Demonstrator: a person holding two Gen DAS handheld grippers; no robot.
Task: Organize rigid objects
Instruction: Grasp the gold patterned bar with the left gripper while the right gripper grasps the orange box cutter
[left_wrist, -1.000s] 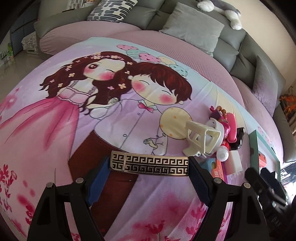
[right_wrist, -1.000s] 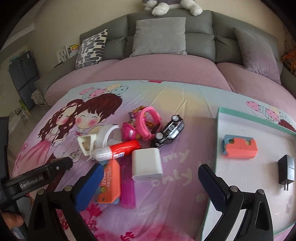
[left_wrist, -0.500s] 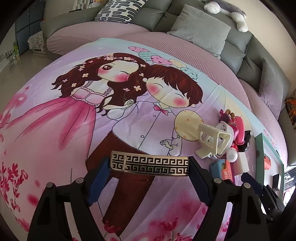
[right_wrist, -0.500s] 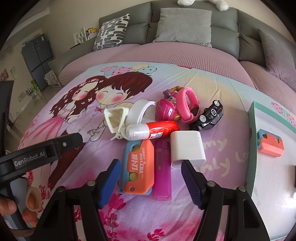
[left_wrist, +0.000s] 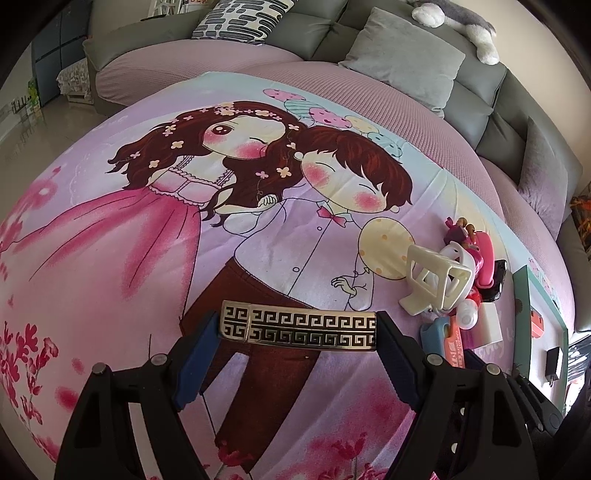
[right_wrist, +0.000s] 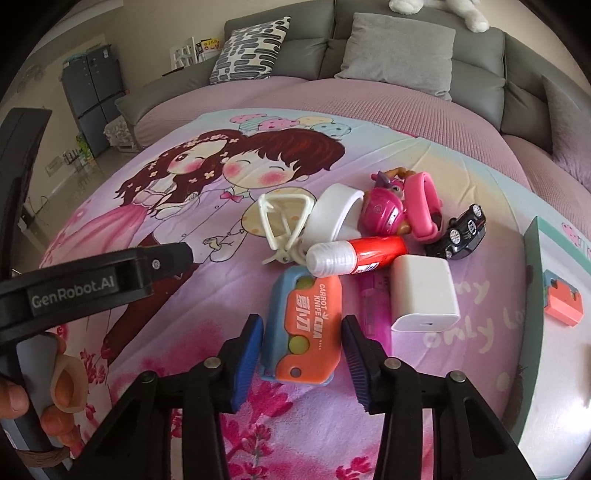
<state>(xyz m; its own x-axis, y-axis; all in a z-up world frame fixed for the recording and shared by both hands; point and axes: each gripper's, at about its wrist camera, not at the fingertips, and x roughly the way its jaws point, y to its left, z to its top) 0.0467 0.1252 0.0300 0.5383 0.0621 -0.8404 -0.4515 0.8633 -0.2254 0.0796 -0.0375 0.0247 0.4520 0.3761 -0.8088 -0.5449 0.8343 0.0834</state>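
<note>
My left gripper (left_wrist: 299, 328) is shut on a gold and black patterned bar (left_wrist: 299, 326), held above the cartoon bedsheet. My right gripper (right_wrist: 301, 334) stands with a finger on each side of an orange and blue carrot knife toy (right_wrist: 306, 317); small gaps show beside the pads. Behind the knife lies a pile: a red glue stick (right_wrist: 354, 254), a white charger block (right_wrist: 423, 291), a white tape roll (right_wrist: 332, 214), a cream hair claw (right_wrist: 282, 225), a pink toy figure (right_wrist: 384, 210), a pink watch band (right_wrist: 424, 206) and a black toy car (right_wrist: 461, 230).
A green-rimmed white tray (right_wrist: 532, 258) at the right holds a coral block (right_wrist: 563, 299); the left wrist view also shows a black adapter (left_wrist: 554, 360) in it. A pink lighter (right_wrist: 373, 306) lies beside the charger. Grey sofa cushions (right_wrist: 399, 48) line the back.
My right gripper has moved forward and left to the carrot knife and its jaws have narrowed around it. My left gripper still holds the patterned bar and has shifted slightly.
</note>
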